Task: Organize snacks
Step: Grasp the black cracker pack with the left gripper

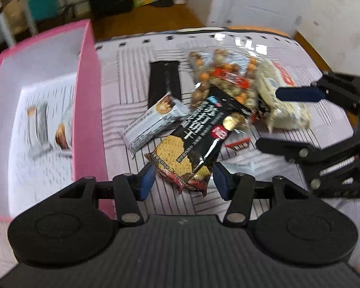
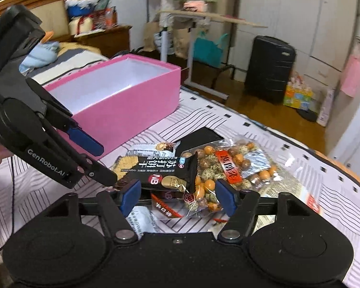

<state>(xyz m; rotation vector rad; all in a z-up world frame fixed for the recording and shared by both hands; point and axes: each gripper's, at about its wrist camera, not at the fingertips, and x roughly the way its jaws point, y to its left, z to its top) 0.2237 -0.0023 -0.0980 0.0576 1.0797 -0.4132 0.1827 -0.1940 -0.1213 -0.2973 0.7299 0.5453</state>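
A pile of snacks lies on the striped table cover. A black cracker packet lies on top at the near edge. My left gripper is open, its blue pads on either side of the packet's near end. It also shows in the right wrist view. Behind lie a white bar, a black wrapper, a clear bag of mixed nuts and a pale bag. My right gripper is open over the pile's near edge.
An open pink box stands left of the pile, with a snack bar inside. Small flat packets lie under my right gripper. Beyond the table are a black suitcase, a folding table and a bed.
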